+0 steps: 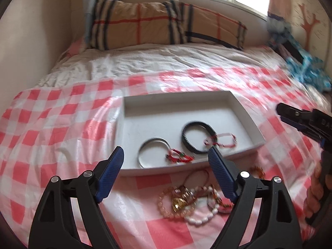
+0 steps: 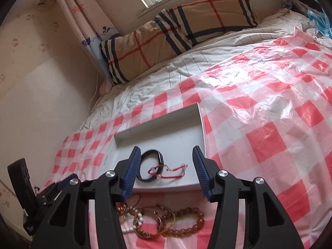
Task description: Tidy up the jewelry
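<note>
A white tray lies on the checked cloth. It holds a black band, a thin dark bangle, a red string bracelet and a red beaded cord. A pile of loose bracelets lies on the cloth in front of the tray: pink beads, white beads, a gold piece. My left gripper is open and empty above the tray's near edge. My right gripper is open and empty over the tray, above the black band and red string. An amber bead bracelet lies near it.
The red-and-white checked plastic cloth covers the bed. A plaid pillow lies at the head under the window. Blue patterned fabric sits at the far right. The wall runs along the bed's left side.
</note>
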`<action>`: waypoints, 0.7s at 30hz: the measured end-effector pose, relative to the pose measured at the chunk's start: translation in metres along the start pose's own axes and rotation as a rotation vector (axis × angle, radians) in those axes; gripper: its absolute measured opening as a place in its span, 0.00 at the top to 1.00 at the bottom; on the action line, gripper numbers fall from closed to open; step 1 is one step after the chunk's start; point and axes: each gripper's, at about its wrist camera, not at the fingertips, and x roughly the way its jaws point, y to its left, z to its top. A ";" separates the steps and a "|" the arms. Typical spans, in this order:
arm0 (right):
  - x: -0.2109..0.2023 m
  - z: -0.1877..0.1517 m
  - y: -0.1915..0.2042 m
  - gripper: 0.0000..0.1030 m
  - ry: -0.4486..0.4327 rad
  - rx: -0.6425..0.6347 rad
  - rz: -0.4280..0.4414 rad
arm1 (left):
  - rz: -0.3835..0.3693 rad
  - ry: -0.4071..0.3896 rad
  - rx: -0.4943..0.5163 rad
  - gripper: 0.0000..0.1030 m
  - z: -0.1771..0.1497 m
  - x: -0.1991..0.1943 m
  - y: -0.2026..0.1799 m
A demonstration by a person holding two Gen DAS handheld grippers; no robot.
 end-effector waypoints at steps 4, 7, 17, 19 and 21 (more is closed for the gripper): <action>-0.007 -0.030 -0.002 0.52 0.086 -0.020 -0.004 | -0.026 0.026 0.212 0.23 -0.020 -0.003 -0.023; 0.004 -0.048 0.002 0.63 0.174 -0.026 0.009 | -0.061 0.041 0.331 0.23 -0.036 -0.006 -0.041; 0.046 -0.077 0.009 0.66 0.346 -0.026 -0.054 | -0.065 0.081 0.437 0.23 -0.055 0.006 -0.057; 0.054 -0.079 0.007 0.68 0.367 -0.027 -0.071 | -0.057 0.087 0.446 0.23 -0.052 0.011 -0.058; 0.058 -0.080 0.006 0.85 0.381 -0.021 -0.055 | -0.055 0.090 0.445 0.23 -0.051 0.016 -0.059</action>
